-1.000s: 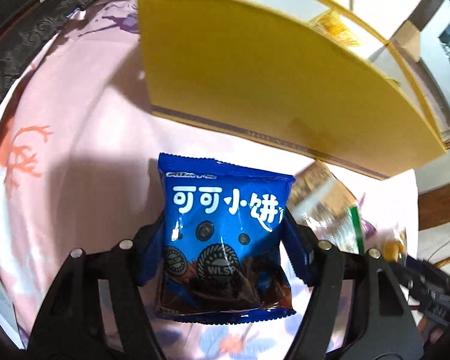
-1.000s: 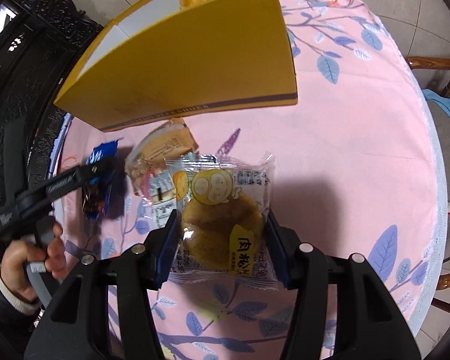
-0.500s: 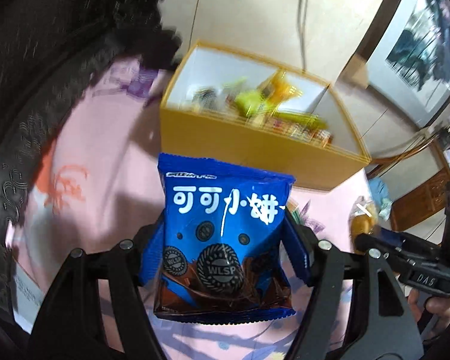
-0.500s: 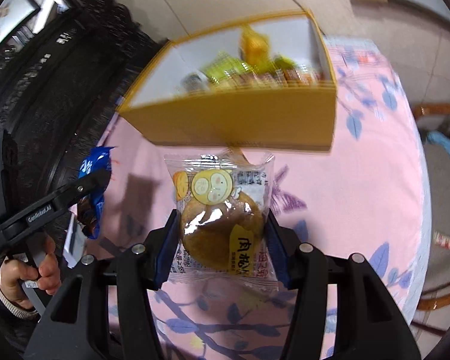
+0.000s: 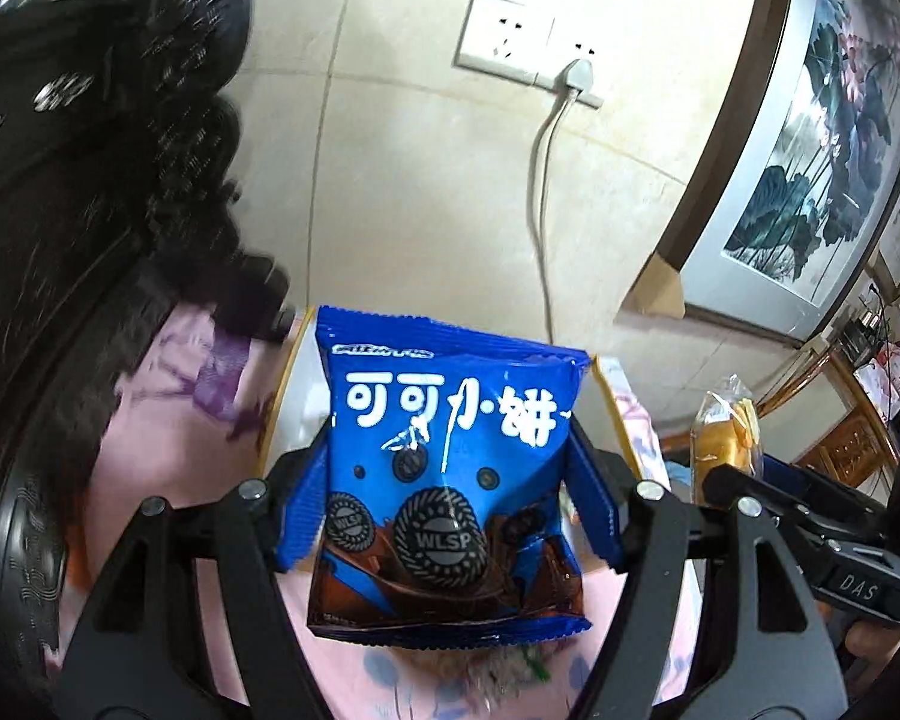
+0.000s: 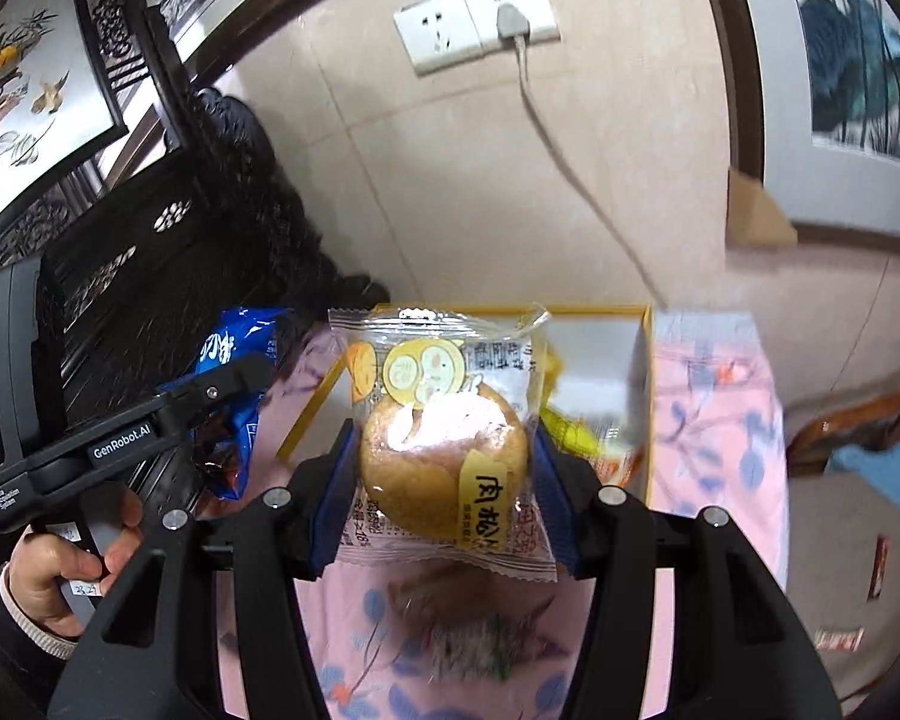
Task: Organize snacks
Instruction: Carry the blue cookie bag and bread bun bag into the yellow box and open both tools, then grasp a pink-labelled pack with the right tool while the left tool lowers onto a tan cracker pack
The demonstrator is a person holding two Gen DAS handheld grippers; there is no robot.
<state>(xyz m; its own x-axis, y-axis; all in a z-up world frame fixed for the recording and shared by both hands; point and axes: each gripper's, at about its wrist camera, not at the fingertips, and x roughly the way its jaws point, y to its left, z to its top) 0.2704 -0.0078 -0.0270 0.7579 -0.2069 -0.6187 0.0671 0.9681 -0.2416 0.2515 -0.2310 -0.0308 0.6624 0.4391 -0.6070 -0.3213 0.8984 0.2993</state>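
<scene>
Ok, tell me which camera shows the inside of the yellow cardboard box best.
The right wrist view. There the yellow cardboard box opens past the clear-wrapped round bun, showing white inner walls and yellow-green packets inside. In the left wrist view the blue cookie bag hides nearly all of the box; only rim slivers show.
</scene>
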